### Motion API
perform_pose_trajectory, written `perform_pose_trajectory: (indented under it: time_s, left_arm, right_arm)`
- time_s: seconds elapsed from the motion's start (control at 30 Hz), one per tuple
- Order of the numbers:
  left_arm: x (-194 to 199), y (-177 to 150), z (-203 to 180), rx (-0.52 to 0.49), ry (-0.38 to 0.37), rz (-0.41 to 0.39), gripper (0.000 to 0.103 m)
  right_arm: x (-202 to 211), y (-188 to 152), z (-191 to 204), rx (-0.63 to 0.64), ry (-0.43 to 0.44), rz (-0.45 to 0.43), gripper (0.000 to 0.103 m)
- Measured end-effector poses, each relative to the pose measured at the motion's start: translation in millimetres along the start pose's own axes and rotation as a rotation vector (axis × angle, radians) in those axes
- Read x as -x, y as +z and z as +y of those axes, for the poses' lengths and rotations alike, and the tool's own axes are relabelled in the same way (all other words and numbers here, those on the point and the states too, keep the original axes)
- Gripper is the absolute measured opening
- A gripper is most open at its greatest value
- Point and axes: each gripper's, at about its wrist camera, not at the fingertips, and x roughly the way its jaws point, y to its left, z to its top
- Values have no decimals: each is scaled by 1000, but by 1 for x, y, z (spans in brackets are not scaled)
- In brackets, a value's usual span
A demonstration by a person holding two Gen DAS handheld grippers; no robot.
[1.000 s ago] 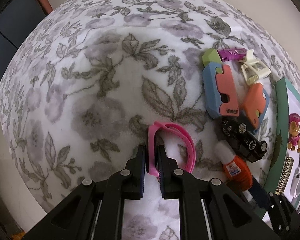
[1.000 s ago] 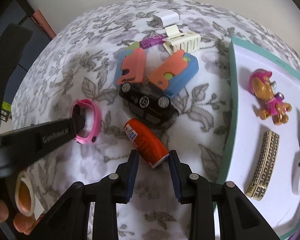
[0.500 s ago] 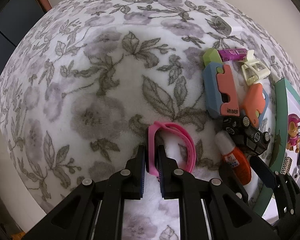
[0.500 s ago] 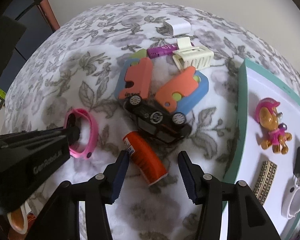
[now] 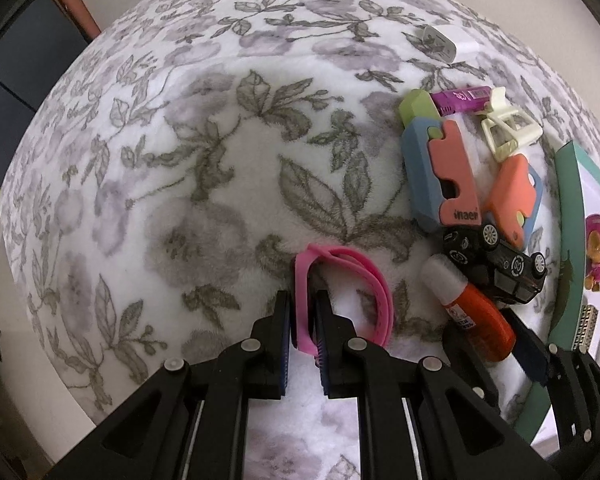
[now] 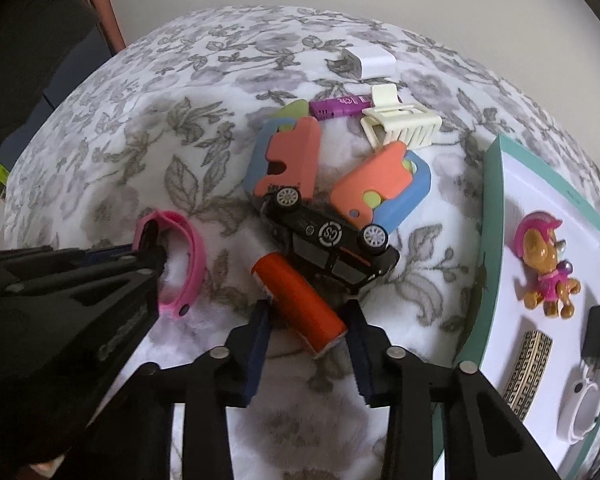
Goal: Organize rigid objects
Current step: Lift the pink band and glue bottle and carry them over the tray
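Note:
My left gripper (image 5: 302, 312) is shut on a pink wristband (image 5: 342, 280) that rests on the floral cloth; the band also shows in the right wrist view (image 6: 184, 260). My right gripper (image 6: 308, 320) is open, its fingers on either side of an orange glue bottle (image 6: 300, 300) lying on the cloth; the bottle also shows in the left wrist view (image 5: 470, 312). A black toy car (image 6: 332, 240) lies on its side just beyond the bottle.
A teal-rimmed white tray (image 6: 496, 200) at the right holds a toy pup (image 6: 546, 264), a patterned clip (image 6: 526, 364) and small items. Beyond the car lie two orange-and-blue foam pieces (image 6: 292, 160), a cream hair claw (image 6: 400, 124), a purple tube (image 6: 340, 106) and a white charger (image 6: 368, 62).
My right gripper has opened wider and moved forward so its fingers flank the orange bottle. My left gripper stays shut on the pink wristband in the same spot.

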Motion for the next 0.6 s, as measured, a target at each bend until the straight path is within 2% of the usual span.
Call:
perform_pose_trajectory:
  time_s: [0.27, 0.4, 0.6]
  left_arm:
    - [1, -2, -7, -11, 11, -15, 12]
    - [3, -7, -3, -3, -3, -16, 12]
    - [14, -15, 7, 38, -83, -21, 12]
  right_arm:
    - [12, -21, -18, -106, 71, 19, 30]
    - [20, -28, -22, -107, 42, 34, 30]
    - [47, -32, -27, -73, 5, -4, 27]
